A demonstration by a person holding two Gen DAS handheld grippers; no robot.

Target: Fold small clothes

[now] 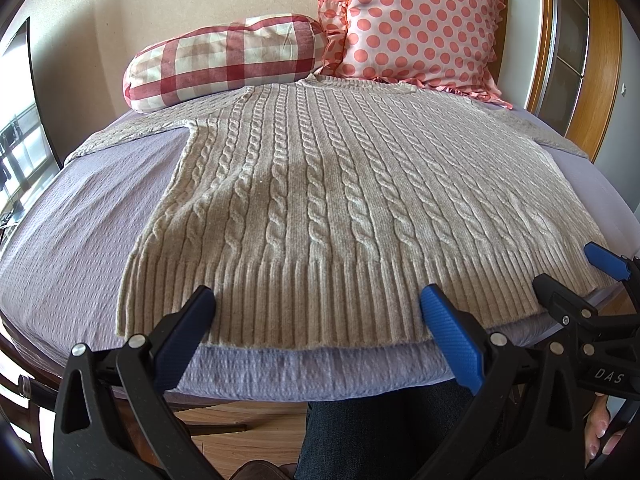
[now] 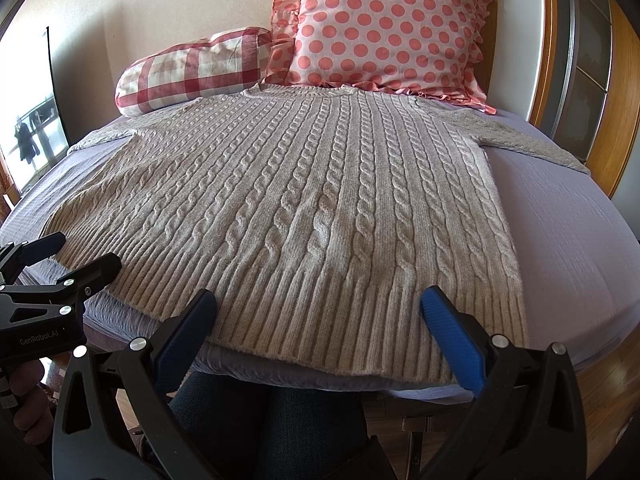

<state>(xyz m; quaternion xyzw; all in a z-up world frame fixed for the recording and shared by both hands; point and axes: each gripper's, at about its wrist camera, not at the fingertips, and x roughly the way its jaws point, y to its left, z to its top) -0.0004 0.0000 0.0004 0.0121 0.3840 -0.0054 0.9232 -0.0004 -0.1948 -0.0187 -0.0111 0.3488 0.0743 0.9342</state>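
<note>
A beige cable-knit sweater (image 1: pixel 320 184) lies flat and spread out on the lilac bed cover, hem toward me, sleeves stretched out to both sides; it also shows in the right wrist view (image 2: pixel 304 200). My left gripper (image 1: pixel 318 300) is open and empty, just in front of the ribbed hem's left half. My right gripper (image 2: pixel 318 300) is open and empty in front of the hem's right half. Each gripper shows at the edge of the other's view: the right gripper (image 1: pixel 572 268) at the sweater's right hem corner, the left gripper (image 2: pixel 84 252) at the left hem corner.
A red checked bolster (image 1: pixel 224 60) and a pink polka-dot pillow (image 1: pixel 416 24) lean on the wall behind the collar. The lilac bed cover (image 1: pixel 80 232) shows on both sides. A wooden bed frame (image 2: pixel 616 112) stands at right. My legs are below the bed's front edge.
</note>
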